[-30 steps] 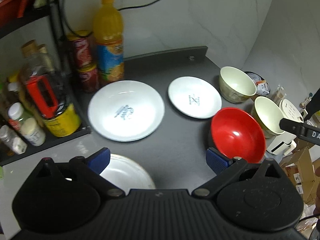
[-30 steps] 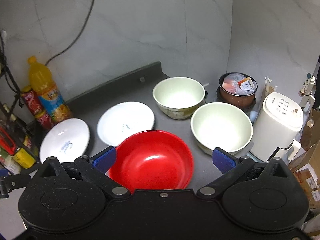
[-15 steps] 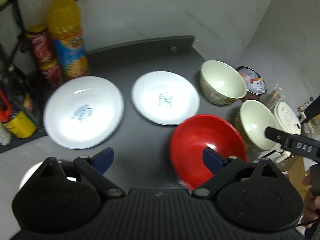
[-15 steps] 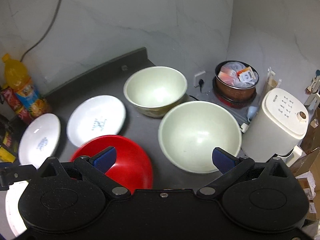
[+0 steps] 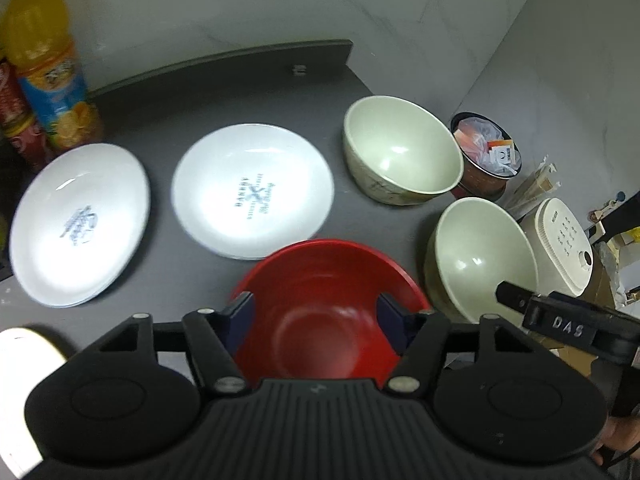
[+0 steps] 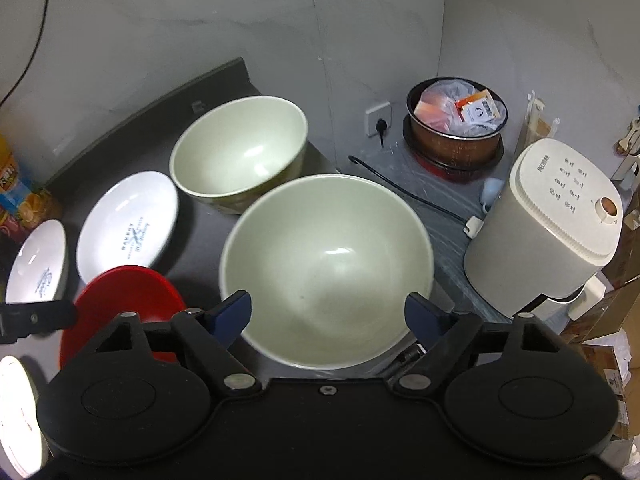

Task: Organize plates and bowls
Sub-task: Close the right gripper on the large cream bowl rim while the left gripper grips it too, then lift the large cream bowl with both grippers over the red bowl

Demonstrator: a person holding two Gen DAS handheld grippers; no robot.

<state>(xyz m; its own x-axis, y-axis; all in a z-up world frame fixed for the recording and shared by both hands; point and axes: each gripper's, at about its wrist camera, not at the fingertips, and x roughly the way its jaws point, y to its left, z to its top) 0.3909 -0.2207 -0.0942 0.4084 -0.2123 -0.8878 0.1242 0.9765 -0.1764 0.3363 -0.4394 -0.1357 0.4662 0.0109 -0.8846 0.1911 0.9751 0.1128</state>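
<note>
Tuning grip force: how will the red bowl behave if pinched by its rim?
The red bowl looks glossy, so it may slip between pads. Rigid, thin-walled and probably plastic, so likely light. Its rounded sides suggest it could tilt or slide on the dark counter if nudged.

The black gripper arm [image 5: 568, 326] at the right edge of the left wrist view reads "DAS". The middle white plate [image 5: 253, 191] carries blue print — a top word like "BAKERY", the rest too blurred. The white appliance [image 6: 548, 220] shows a small brand line — unreadable — beside its buttons.
</note>
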